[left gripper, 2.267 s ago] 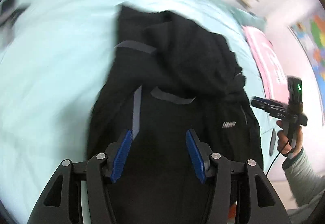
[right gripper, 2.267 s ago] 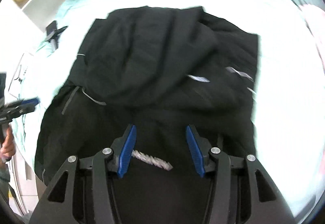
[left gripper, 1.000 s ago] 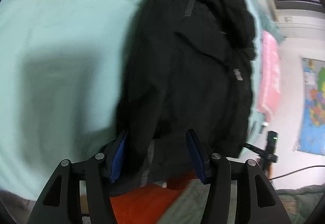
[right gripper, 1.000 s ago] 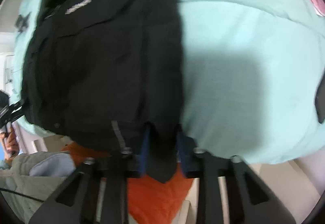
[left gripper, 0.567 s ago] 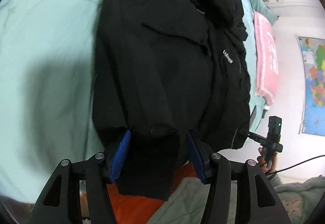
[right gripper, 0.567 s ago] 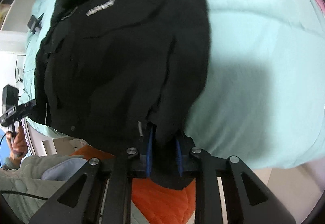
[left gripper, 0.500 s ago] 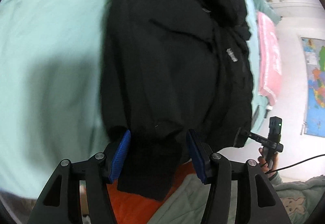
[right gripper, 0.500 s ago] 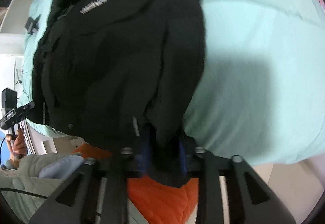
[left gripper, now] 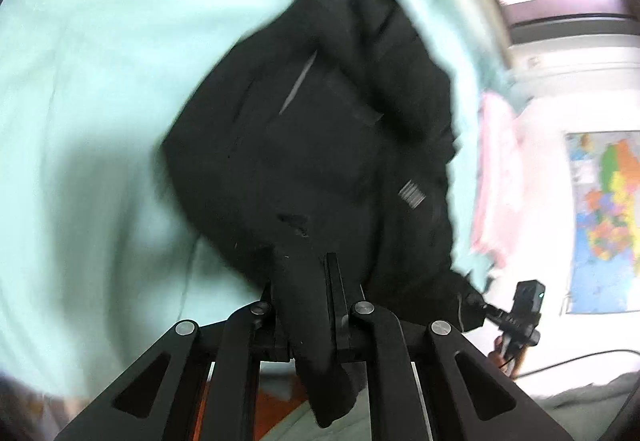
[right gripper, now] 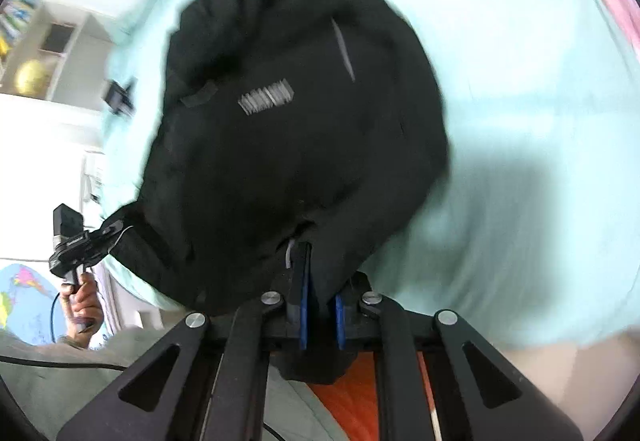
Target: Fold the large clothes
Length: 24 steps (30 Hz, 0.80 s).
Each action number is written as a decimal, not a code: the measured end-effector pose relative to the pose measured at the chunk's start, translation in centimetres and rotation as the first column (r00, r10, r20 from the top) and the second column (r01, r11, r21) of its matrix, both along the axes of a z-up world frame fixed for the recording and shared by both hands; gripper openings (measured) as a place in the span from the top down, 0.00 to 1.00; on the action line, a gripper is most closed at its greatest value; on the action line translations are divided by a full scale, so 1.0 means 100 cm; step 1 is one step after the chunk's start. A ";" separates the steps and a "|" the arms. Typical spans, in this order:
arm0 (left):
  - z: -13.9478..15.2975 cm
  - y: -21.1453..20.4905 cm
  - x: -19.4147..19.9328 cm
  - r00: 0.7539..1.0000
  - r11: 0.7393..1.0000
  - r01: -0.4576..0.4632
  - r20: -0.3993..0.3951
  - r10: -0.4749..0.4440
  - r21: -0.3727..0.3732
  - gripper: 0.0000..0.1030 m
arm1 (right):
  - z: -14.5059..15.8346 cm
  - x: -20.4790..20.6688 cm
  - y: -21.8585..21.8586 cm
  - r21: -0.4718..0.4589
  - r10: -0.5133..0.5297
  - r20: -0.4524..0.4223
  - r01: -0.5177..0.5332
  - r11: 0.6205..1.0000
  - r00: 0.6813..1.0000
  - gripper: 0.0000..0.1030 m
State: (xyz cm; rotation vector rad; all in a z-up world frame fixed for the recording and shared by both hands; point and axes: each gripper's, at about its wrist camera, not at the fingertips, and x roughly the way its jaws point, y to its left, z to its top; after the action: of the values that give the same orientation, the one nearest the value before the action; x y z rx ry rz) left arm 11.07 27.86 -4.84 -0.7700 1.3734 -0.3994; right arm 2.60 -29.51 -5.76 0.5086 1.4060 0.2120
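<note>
A large black jacket (left gripper: 320, 145) with grey strips and a small white logo lies bunched on a pale mint bedcover (left gripper: 80, 81). My left gripper (left gripper: 306, 281) is shut on one bottom corner of the jacket, with black cloth hanging down between its fingers. My right gripper (right gripper: 318, 281) is shut on the other bottom corner of the jacket (right gripper: 288, 129). Each view shows the other gripper at the jacket's far corner: the right gripper (left gripper: 520, 313) and the left gripper (right gripper: 76, 241). Both frames are blurred by motion.
A pink pillow (left gripper: 500, 177) lies on the bed to the right in the left wrist view. A colourful wall map (left gripper: 604, 217) hangs beyond it. White shelves (right gripper: 48, 53) stand at the left in the right wrist view. Orange cloth (right gripper: 360, 393) shows below the bed's near edge.
My left gripper has closed on the jacket's bottom corner. Both grippers have lifted and pulled the hem, and the jacket has bunched up and shifted on the bed.
</note>
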 end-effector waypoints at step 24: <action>0.051 -0.016 0.316 0.951 0.981 -0.161 0.284 0.125 0.105 0.88 | 0.064 0.298 -0.054 -0.028 -0.222 0.265 0.238 0.971 0.938 0.87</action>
State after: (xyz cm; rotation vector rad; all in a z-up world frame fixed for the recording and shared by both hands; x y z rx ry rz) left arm 42.70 26.24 0.28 -0.6765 1.0630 -0.2898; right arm 32.45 -34.89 0.67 0.5694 1.0833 0.0443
